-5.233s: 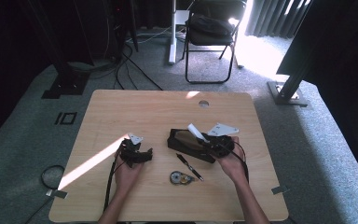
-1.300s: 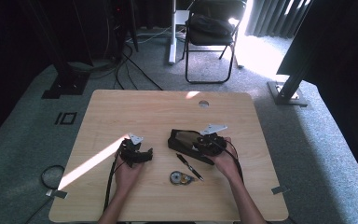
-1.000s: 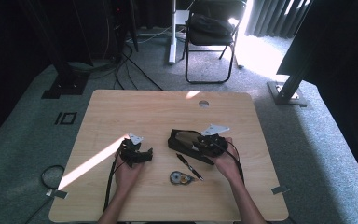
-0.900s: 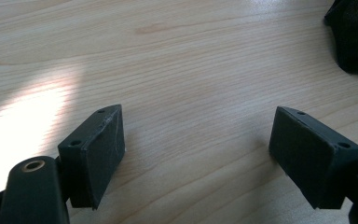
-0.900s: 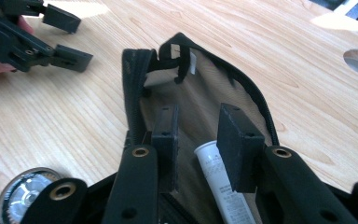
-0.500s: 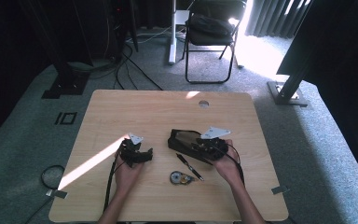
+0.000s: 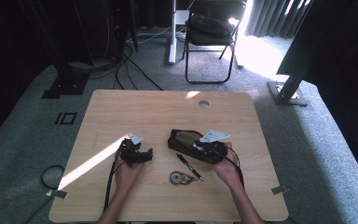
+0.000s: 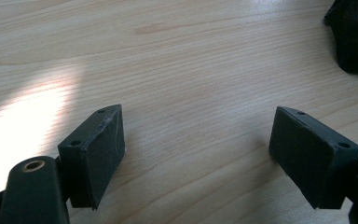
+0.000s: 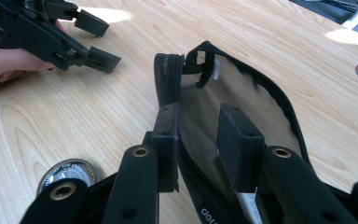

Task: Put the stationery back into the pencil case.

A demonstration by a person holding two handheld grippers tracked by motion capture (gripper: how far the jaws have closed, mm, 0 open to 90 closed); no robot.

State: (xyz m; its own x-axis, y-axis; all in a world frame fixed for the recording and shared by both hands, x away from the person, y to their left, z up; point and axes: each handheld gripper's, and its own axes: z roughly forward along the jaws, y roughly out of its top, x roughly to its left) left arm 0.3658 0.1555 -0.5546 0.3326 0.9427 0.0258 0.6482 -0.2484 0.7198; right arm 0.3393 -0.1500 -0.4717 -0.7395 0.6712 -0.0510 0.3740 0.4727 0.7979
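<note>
**Right fingers at the rim of an open black pouch, left fingers spread over bare wood**

The right gripper point(image 9: 200, 140) reaches into the mouth of a black zip pouch point(image 9: 242, 88) that lies open on the wooden counter point(image 9: 74, 121). In the right gripper view its two fingers point(image 9: 165, 140) stand only a narrow gap apart. The near wall of the pouch, with its zip edge, runs up between them, and the left-hand finger lies against the outside of that wall; the other finger sits inside the opening, over the pale lining. Whether the pads actually press on the fabric cannot be told. Beyond the fingertips the pouch's end stands up as a short black tab, and the zip track curves away on the far side of the fingers.

Low and to the outer side of the left-hand finger, a round tape dispenser point(image 9: 67, 175) lies flat on the counter. In the high view a black pen point(image 7: 189, 166) lies between this dispenser and the pouch, just short of the right gripper.

The left gripper point(image 8: 200, 154) is held in the person's left hand point(image 7: 129, 173), well apart from the pouch. Its fingers point(image 8: 98, 149) are spread wide with nothing between them but bare counter; a band of sunlight falls beside one finger, and a dark corner of the pouch shows far beyond the other.
</note>
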